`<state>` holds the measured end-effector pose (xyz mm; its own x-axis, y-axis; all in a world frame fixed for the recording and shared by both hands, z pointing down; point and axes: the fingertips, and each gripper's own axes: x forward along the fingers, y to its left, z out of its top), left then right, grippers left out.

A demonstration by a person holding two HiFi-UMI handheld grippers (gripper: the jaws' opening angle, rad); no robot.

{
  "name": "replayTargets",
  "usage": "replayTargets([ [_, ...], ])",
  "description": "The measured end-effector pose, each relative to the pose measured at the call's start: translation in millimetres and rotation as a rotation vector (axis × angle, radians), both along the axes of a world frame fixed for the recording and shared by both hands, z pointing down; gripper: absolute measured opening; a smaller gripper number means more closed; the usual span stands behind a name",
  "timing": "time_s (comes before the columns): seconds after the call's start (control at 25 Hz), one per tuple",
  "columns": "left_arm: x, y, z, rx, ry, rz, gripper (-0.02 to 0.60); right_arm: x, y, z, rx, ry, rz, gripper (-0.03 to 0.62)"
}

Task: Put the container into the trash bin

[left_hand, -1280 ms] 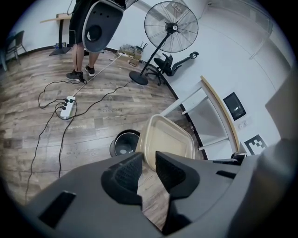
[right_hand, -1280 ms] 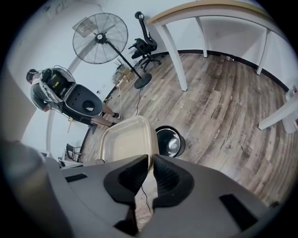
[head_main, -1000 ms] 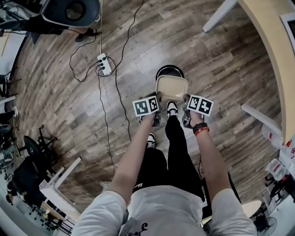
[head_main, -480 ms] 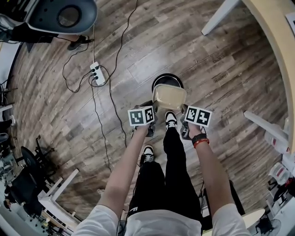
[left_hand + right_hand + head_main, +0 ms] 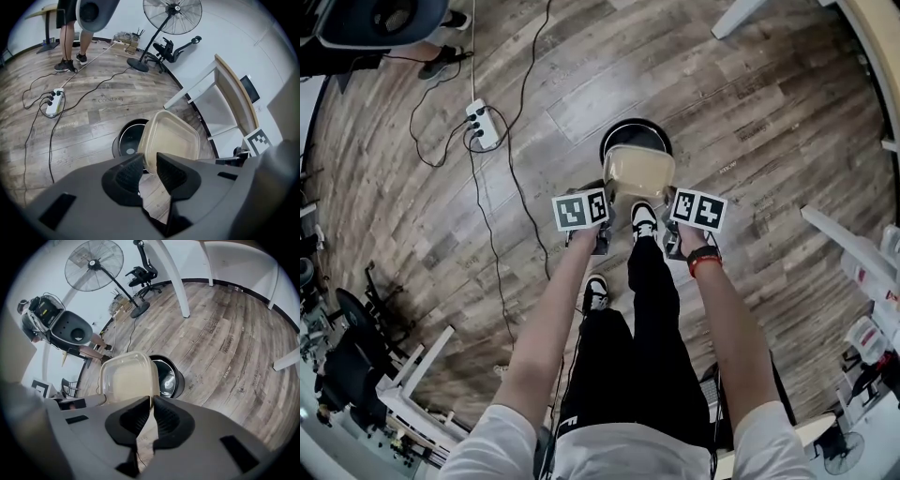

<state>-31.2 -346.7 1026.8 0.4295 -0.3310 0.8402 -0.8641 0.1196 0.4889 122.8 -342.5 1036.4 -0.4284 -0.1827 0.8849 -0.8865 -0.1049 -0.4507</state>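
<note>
A beige, empty, square plastic container hangs tilted just above a round black trash bin on the wooden floor. My left gripper is shut on its left rim, and my right gripper is shut on its right rim. In the left gripper view the pads pinch the container's near wall, with the bin below and to the left. In the right gripper view the jaws clamp the container's edge; the bin sits behind it to the right.
A white power strip with black cables lies on the floor to the left. My shoe stands close to the bin. White table legs rise at the far right; a standing fan and an office chair are farther off.
Both grippers have sunk with the container between them, so it now covers more of the bin's opening in the head view.
</note>
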Motion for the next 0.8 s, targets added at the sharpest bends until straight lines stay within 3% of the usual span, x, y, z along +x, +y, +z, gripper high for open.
replayTargets([
  [0.8, -3, -9, 94, -0.032, 0.010, -0.031, 0.104, -4, -10, 95, -0.008, 0.001, -0.011, 0.041],
])
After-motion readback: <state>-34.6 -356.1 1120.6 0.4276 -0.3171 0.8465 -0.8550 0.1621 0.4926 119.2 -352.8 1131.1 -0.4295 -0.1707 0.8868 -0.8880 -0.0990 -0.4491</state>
